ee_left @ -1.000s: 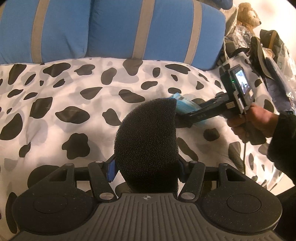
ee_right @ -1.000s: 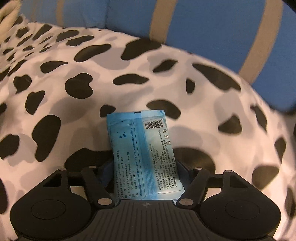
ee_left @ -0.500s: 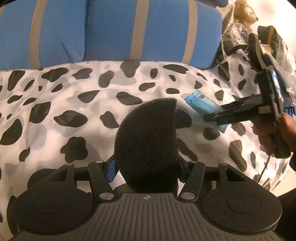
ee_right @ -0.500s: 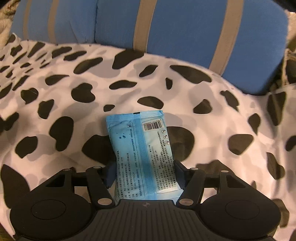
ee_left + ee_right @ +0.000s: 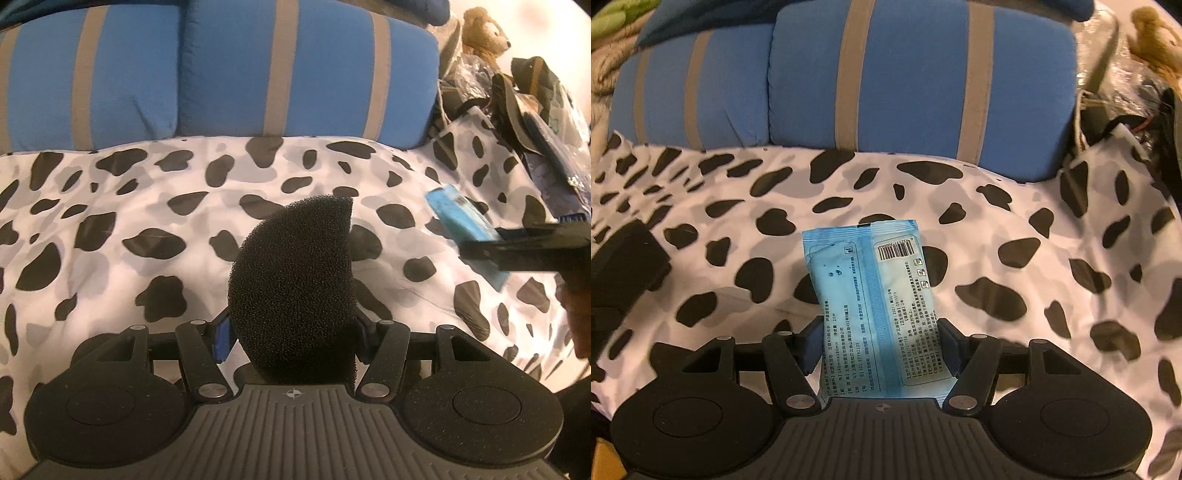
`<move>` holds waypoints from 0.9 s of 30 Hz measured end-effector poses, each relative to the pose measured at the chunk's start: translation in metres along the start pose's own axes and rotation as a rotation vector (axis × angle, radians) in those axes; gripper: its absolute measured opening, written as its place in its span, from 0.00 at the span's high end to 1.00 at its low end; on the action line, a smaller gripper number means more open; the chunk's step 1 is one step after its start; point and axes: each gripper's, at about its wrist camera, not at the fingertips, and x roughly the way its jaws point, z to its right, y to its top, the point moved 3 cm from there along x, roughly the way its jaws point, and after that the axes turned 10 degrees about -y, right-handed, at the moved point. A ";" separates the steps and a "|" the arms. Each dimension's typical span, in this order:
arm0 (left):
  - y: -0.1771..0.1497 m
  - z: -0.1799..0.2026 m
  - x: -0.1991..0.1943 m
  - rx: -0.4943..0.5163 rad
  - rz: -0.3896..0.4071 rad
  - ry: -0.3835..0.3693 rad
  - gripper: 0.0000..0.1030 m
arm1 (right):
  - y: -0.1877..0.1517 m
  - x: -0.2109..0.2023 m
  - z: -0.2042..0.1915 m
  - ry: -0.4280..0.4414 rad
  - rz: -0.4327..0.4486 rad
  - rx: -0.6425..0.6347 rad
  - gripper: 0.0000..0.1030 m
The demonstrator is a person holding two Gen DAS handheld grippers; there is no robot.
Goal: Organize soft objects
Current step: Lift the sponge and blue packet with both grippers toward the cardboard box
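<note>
Left gripper was clamped on a black, coarse-pored foam sponge shaped like a half-disc. Its fingers pressed the lower flanks. The sponge stood up from the grip, long axis running away from the camera, curved edge to the left, straight edge to the right, tip toward the pillows. It was held above the white bedcover with black cow patches, not lying on it.

Right gripper gripped a light-blue plastic packet printed with a barcode and small text. The jaws had just been closing, with the packet between them; the fingers pressed its lower sides. Long axis pointed away from the camera, leaning slightly left, barcode end farthest out. In the left wrist view the same packet showed at the right, slanting up to the left out of the dark gripper body, clear of the bedcover and well apart from the sponge.

Beyond both items: two blue pillows with tan stripes along the head of the bed. Right of them, a brown plush toy above a heap of dark bags and clear wrappers. Nothing lay on the bedcover between the held items and the pillows.
</note>
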 end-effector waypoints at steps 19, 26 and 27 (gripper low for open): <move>-0.032 -0.026 -0.047 -0.097 0.057 0.086 0.43 | -0.037 -0.044 -0.004 -0.017 -0.002 0.099 0.36; -0.045 -0.030 -0.061 -0.134 0.064 0.095 0.43 | -0.048 -0.056 0.002 -0.022 -0.006 0.124 0.36; -0.047 -0.029 -0.063 -0.135 0.063 0.093 0.43 | -0.050 -0.058 0.002 -0.020 -0.007 0.124 0.36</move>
